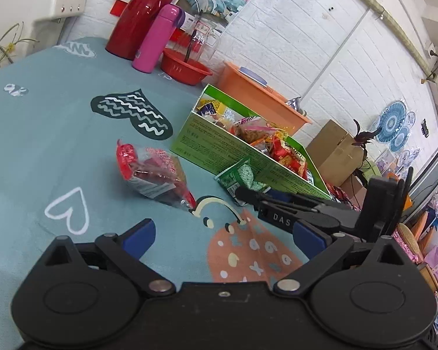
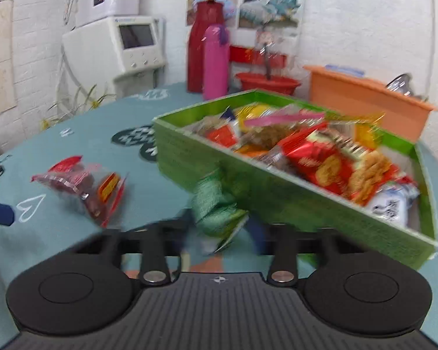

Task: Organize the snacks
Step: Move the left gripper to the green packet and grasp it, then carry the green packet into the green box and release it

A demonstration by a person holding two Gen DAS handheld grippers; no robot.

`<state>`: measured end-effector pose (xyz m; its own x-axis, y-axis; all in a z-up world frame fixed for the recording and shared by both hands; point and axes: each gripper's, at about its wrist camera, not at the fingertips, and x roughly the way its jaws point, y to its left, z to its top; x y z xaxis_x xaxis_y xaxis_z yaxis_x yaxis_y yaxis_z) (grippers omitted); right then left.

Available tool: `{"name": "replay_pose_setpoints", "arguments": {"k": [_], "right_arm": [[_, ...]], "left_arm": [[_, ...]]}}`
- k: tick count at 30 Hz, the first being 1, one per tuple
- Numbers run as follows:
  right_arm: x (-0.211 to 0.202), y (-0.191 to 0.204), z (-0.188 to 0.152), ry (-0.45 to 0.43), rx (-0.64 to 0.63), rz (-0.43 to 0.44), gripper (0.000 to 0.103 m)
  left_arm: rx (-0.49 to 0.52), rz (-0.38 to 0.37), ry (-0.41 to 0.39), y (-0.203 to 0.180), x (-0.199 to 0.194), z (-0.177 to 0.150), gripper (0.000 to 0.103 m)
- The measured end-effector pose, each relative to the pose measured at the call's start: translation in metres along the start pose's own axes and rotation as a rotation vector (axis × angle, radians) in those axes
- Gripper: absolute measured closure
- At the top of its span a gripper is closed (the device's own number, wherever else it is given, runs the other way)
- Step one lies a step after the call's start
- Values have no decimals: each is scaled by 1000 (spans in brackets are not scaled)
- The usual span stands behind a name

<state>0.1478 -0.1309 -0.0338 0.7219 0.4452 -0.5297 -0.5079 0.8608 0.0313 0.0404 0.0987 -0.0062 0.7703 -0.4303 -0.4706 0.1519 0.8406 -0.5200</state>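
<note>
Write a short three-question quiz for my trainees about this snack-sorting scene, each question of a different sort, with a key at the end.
1. True or false: the left gripper is open and holds nothing.
2. Which packet is between the right gripper's fingers? A) the green snack packet B) the red snack packet C) neither
3. Fill in: the red snack packet lies on the ____, outside the green box.

Key:
1. True.
2. A; whether the fingers are fully clamped is blurred.
3. Tablecloth.

Teal tablecloth, green box, red packet
</note>
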Motion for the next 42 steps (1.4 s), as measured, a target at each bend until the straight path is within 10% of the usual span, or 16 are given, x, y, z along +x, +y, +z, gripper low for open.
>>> {"name": "replay_pose_setpoints", "arguments": {"k": [7, 10, 13, 18, 33, 35, 37, 42], "right_arm": [[-65, -10, -37, 12, 99, 128, 57], [-85, -7, -53, -14, 89, 60, 46], [-95, -5, -61, -28, 70, -37, 14], [-97, -11, -60, -50, 99, -28, 4], [-73, -12, -47, -6, 129, -53, 4], [-67, -12, -46, 6, 132, -58, 6], [-63, -12, -46, 18, 144, -52, 39], [-70, -11, -49, 1, 156, -55, 43]], "left_arm": [[14, -109, 51, -14, 26, 1, 0], [27, -153, 90, -26, 47, -1, 0], [37, -185, 138, -37, 70, -2, 0], [48, -197, 175, -48, 94, 0, 0], [77, -182, 255, -40, 135, 16, 0], [80, -194, 272, -41, 138, 15, 33], [93, -205, 288, -42, 141, 13, 54], [104, -207, 268, -47, 133, 10, 55]]}}
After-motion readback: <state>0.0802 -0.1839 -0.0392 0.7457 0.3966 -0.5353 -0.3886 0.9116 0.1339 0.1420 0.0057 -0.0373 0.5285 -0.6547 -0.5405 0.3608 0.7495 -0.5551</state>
